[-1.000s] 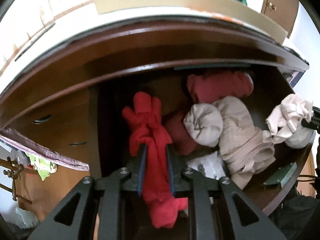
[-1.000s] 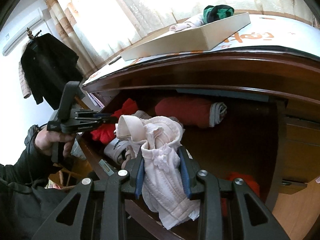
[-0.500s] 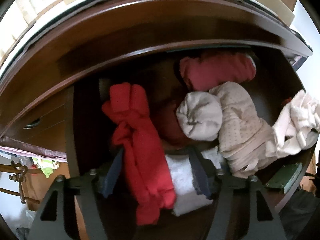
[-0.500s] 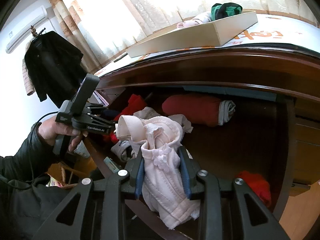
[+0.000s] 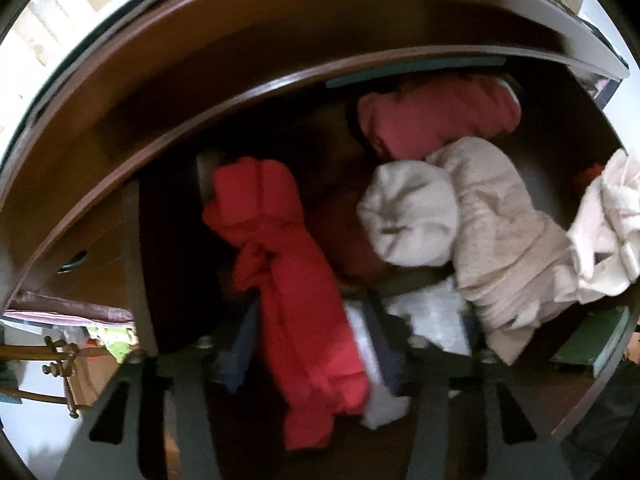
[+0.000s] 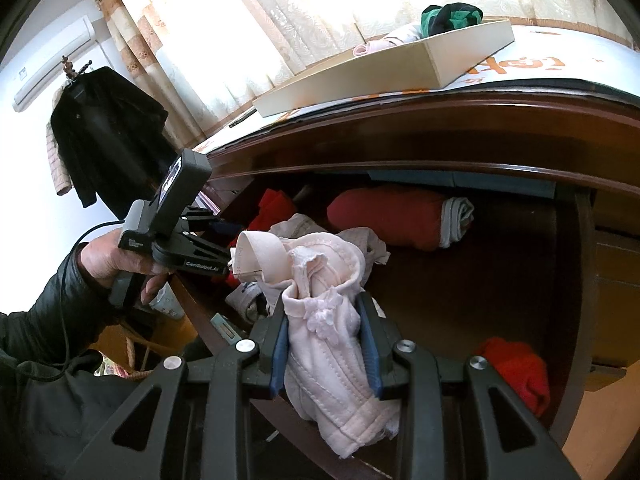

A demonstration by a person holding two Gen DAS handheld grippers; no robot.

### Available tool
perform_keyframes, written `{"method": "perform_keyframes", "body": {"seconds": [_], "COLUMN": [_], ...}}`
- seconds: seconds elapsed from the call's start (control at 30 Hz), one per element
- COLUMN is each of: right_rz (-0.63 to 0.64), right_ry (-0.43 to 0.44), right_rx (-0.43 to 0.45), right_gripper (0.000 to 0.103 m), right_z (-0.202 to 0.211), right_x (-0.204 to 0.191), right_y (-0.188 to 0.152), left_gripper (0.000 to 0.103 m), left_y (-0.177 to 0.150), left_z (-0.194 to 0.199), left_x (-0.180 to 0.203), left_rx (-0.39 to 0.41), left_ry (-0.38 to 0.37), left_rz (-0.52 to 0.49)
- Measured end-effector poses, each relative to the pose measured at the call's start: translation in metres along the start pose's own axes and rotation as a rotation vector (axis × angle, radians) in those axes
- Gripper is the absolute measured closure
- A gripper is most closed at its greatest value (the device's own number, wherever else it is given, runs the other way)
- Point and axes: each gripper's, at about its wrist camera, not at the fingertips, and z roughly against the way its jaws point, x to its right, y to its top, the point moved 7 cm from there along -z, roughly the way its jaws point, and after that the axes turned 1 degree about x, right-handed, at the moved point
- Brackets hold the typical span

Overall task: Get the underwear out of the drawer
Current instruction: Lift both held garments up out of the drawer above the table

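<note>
Your left gripper (image 5: pixel 312 344) points down into the open drawer (image 5: pixel 592 392), and its jaws have just been closing in around the red garment (image 5: pixel 296 280) and a bit of white cloth (image 5: pixel 380 396) beside it. The picture is blurred, so you cannot tell whether the pads already press on the red cloth or only stand close on either side. The red piece lies lengthwise between the fingers, its knotted upper end toward the back of the drawer.

Your right gripper (image 6: pixel 326 344) is held narrow and clamped on the pale pink underwear (image 6: pixel 320 336), which bunches above the pads and hangs below them, lifted over the front part of the drawer.

Further in the drawer lie a dark red roll (image 5: pixel 436 120) at the back, a beige bundle (image 5: pixel 408 212) and a cream dotted garment (image 5: pixel 504 232) just beside it, the two touching. From the right side your left hand (image 6: pixel 116 256) shows on the gripper handle at the drawer's far edge. On the desk top above sits a shallow cream tray (image 6: pixel 400 76) with a green and black bundle (image 6: pixel 452 16) in it
</note>
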Motion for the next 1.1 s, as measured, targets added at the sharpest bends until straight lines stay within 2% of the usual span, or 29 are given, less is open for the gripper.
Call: {"method": "perform_keyframes", "body": {"seconds": [0.17, 0.37, 0.67, 0.83, 1.1], "right_rz": [-0.005, -0.015, -0.007, -0.006, -0.001], "right_ry": [0.002, 0.000, -0.001, 0.007, 0.021], "right_rx": [0.010, 0.045, 0.070, 0.088, 0.131], "right_gripper": [0.069, 0.069, 0.069, 0.069, 0.069], "right_z": [0.001, 0.008, 0.009, 0.011, 0.018], "right_x": [0.000, 0.002, 0.000, -0.003, -0.006], "right_y": [0.001, 0.005, 0.010, 0.013, 0.022], "left_gripper": [0.073, 0.077, 0.078, 0.078, 0.078], "left_y": [-0.005, -0.014, -0.027, -0.028, -0.031], "left_z": [0.007, 0.019, 0.042, 0.058, 0.067], "left_x": [-0.003, -0.009, -0.003, 0.001, -0.015], "left_rx": [0.042, 0.118, 0.239, 0.304, 0.404], "left_ry": [-0.008, -0.021, -0.007, -0.023, -0.037], "left_rz": [0.021, 0.057, 0.078, 0.095, 0.132]}}
